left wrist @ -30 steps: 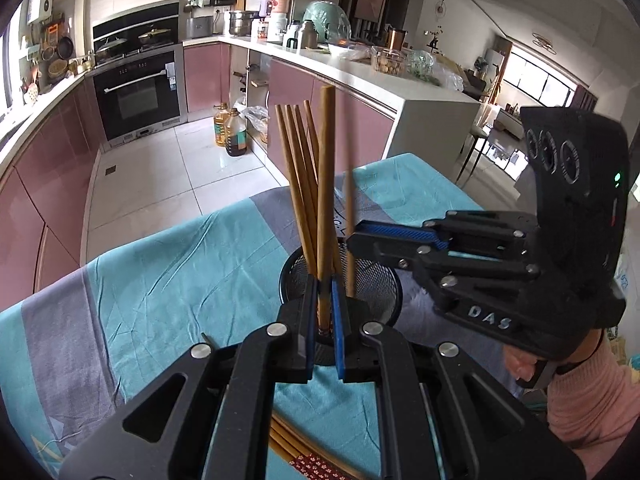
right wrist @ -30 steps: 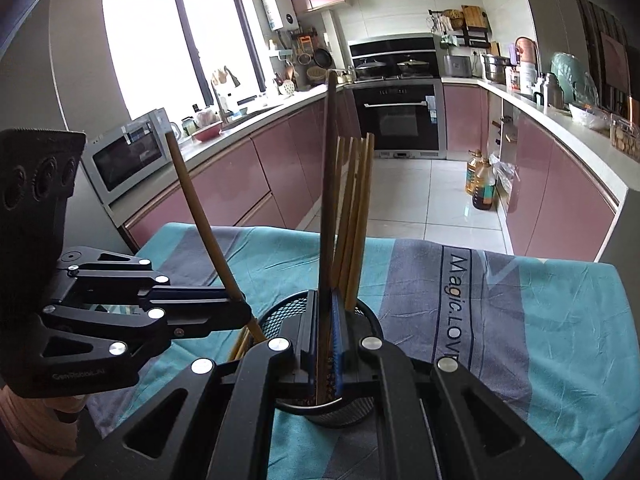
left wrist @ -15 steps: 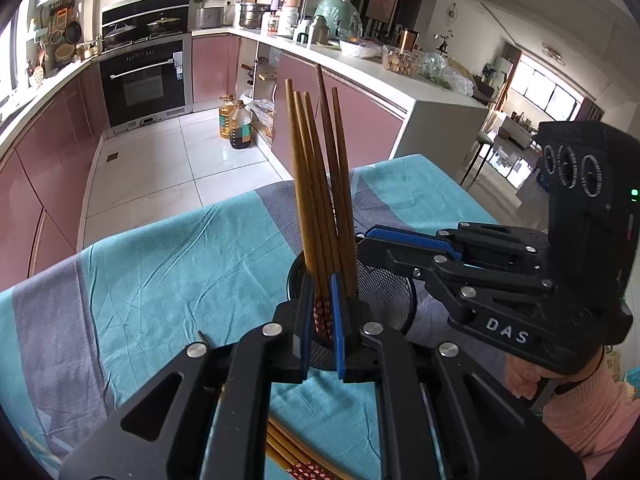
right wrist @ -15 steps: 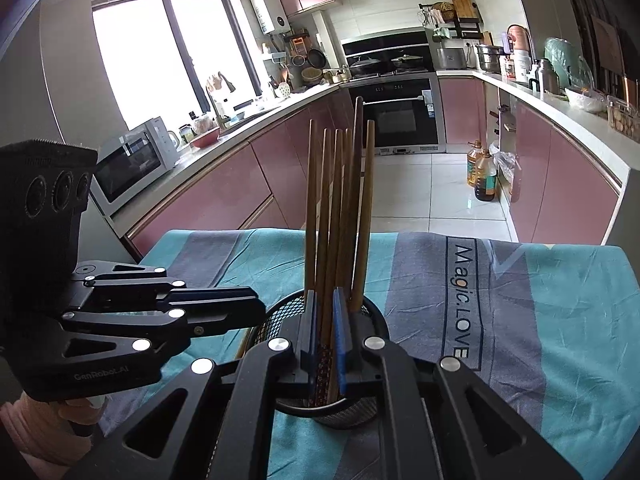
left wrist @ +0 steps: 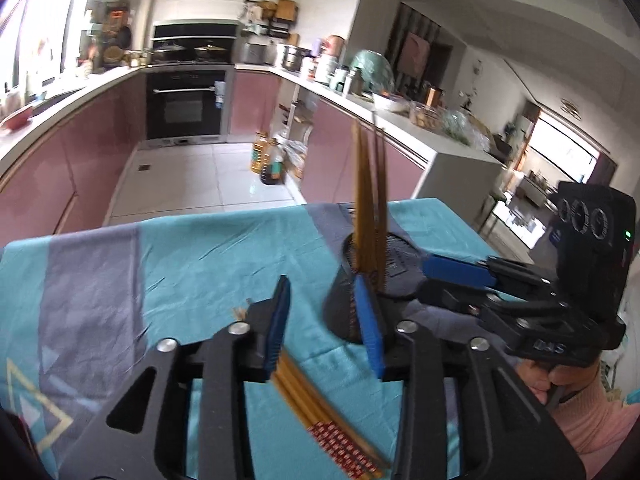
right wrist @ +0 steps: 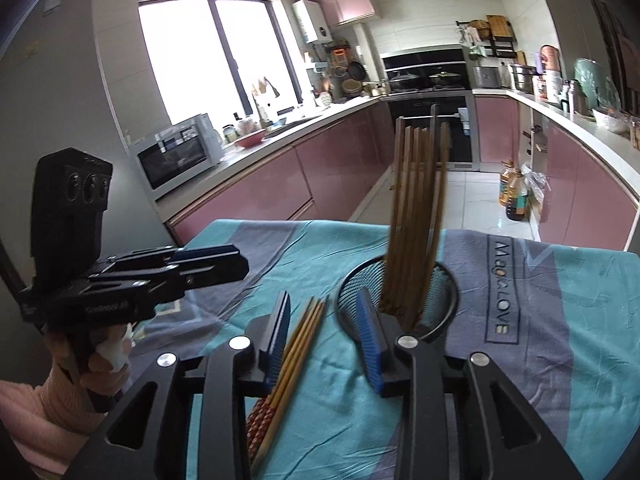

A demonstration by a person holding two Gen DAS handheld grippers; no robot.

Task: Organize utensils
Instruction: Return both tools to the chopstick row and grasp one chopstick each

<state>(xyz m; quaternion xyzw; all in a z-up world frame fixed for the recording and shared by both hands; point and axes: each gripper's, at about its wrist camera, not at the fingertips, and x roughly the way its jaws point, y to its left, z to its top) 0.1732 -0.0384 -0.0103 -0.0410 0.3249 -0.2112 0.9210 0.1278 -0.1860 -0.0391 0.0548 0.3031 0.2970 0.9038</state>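
Low in both frames, my left tool (left wrist: 324, 320) and right tool (right wrist: 326, 334) are opening, nothing between the pads. Loose chopsticks (right wrist: 298, 340) lie on the bench (left wrist: 224, 252), unsorted. Mid-frame, the mesh holder (right wrist: 440, 300) keeps several chopsticks upright (right wrist: 416, 220); motion blur hides their count.

I see a bundle of wooden chopsticks (right wrist: 416, 216) standing upright in the black mesh holder (right wrist: 444, 300) mid-worktop; beside it, loose chopsticks (right wrist: 296, 348) with red-patterned ends lie flat toward the near edge.
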